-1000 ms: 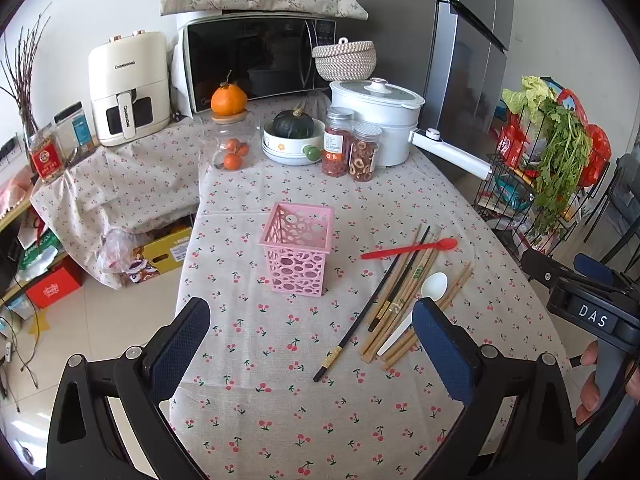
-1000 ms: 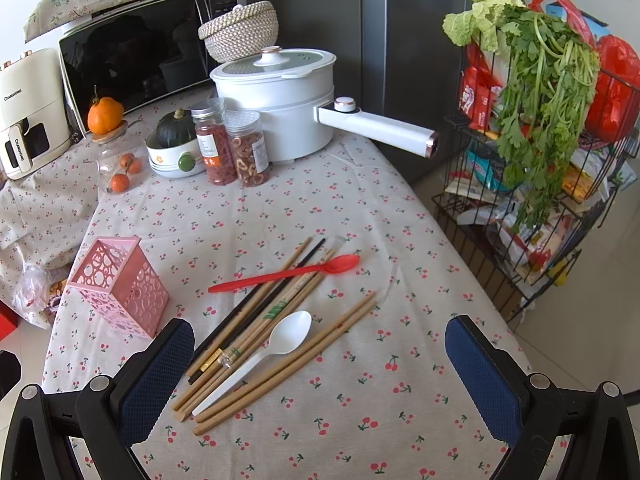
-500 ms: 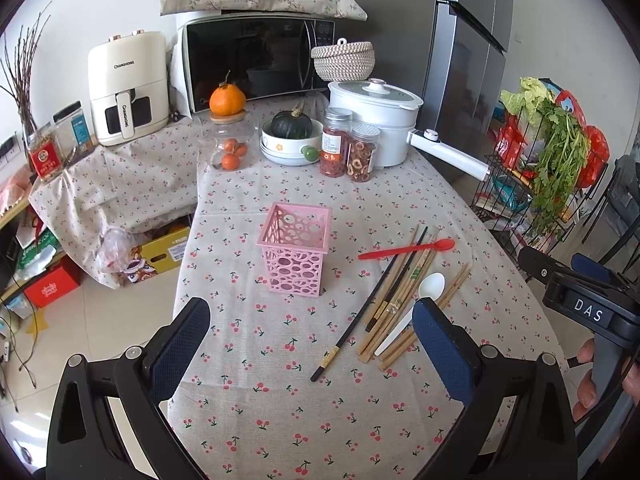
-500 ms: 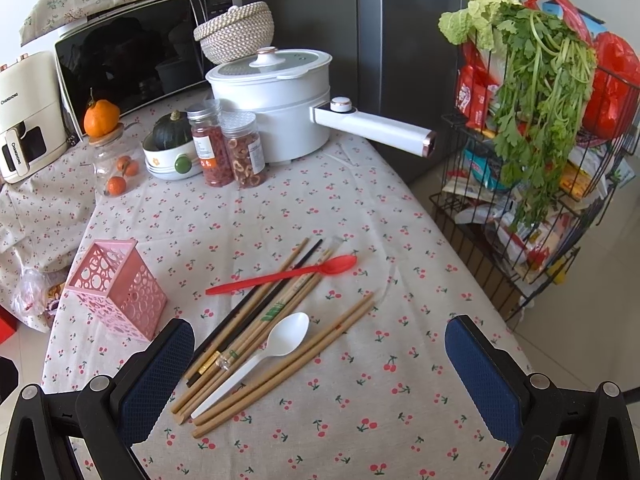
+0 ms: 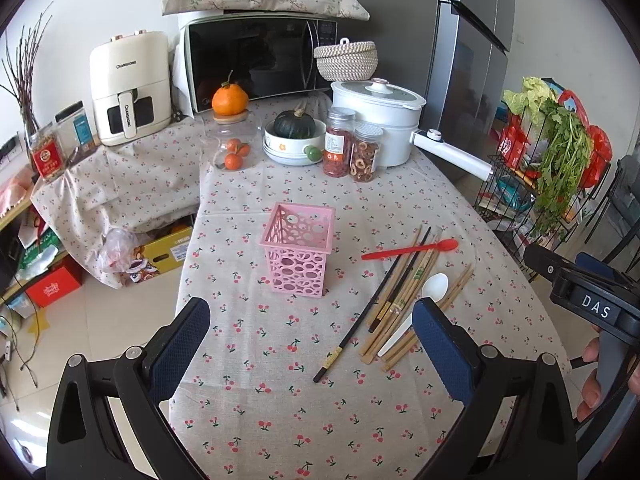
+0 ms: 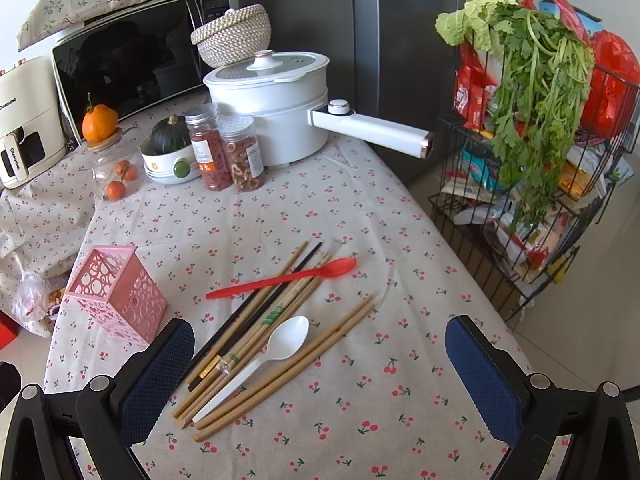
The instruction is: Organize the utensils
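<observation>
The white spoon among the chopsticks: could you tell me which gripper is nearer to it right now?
Right. The right gripper hovers open almost directly over the white spoon, which lies between its fingers in view. The left gripper is open farther left, facing the pink basket.

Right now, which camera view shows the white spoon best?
The right wrist view: the white spoon lies fully visible among the chopsticks. In the left wrist view, the left gripper's right finger hides part of its handle.
</observation>
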The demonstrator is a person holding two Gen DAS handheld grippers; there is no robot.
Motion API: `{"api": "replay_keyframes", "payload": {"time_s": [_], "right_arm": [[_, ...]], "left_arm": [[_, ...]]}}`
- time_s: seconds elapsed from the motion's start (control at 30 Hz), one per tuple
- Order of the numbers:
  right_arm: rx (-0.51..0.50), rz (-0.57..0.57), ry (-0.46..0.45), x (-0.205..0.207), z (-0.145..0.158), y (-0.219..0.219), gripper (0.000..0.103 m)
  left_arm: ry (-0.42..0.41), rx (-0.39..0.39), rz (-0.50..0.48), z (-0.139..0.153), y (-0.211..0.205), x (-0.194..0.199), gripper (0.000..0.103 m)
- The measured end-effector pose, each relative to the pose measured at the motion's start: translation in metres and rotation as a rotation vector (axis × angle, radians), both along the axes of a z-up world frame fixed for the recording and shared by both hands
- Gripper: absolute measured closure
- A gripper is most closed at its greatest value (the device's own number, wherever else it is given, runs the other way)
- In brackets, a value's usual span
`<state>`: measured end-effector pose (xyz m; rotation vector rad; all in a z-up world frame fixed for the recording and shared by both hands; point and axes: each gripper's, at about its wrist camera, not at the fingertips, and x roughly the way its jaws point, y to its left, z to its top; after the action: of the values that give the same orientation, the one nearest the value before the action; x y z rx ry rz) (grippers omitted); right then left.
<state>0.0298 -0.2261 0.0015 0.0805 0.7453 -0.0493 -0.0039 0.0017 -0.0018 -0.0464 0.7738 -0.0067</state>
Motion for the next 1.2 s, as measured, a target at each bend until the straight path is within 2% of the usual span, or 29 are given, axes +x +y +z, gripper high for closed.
{"api": "replay_keyframes", "payload": {"time_s": [0.87,1.1,1.2], "right_arm": [[-0.016,0.005,-0.007,-0.0008,0.0015,0.0003,0.0],[-0.029,-0.001,-0.012,-0.0007,0.0025,-0.0004,0.0],[-0.044,0.013,0.003,0.0029,0.0025,-0.0014,0.0]], "left_arm": [[-0.007,0.0,0.013,-0.0027,0.0039,-0.0015,0.001],[-0.05,0.021,0.042,-0.0025,0.0056,0.0002,0.001],[-0.059,0.013,0.022,-0.0024,0.0025,0.0037,0.001]]}}
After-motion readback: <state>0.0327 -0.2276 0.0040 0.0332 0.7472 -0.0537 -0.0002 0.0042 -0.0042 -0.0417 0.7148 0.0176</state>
